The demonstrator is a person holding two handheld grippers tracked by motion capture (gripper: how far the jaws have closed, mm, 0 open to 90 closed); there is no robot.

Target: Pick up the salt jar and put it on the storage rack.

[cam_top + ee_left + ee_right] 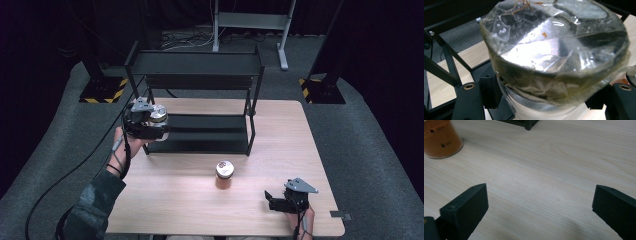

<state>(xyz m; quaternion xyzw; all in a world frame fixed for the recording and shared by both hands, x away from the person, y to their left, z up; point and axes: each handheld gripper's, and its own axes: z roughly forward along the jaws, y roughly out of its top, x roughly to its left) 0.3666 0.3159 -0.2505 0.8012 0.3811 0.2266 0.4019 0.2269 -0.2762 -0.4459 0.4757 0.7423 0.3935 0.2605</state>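
While the left gripper [150, 120] holds a jar [554, 52] pinched between its jaws, lifted off the table [280, 150] at the near left corner of the black shelf rack [200, 100], the right gripper [280, 200] rests low with its jaws spread wide and nothing between them.

The held jar looks like clear, rigid plastic or glass with a shiny lid wrapped in crinkled film. I judge it stiff, fairly light, and slippery where the film lies loose. That wrap would slide under the pads, so the firmer hold is on the wall below the lid, which is where the jaws press now, one on each side. If it is glass, a hard knock against the rack's frame could crack it, so it should go onto the shelf gently.

A second jar [224, 175] stands upright ahead and to the left of the right gripper, well apart from it; its orange powder fills most of the body, so it is probably somewhat heavier. Its bare side wall is the place to grip.

Count: two jars, one rack with two shelves, two grippers, one table.
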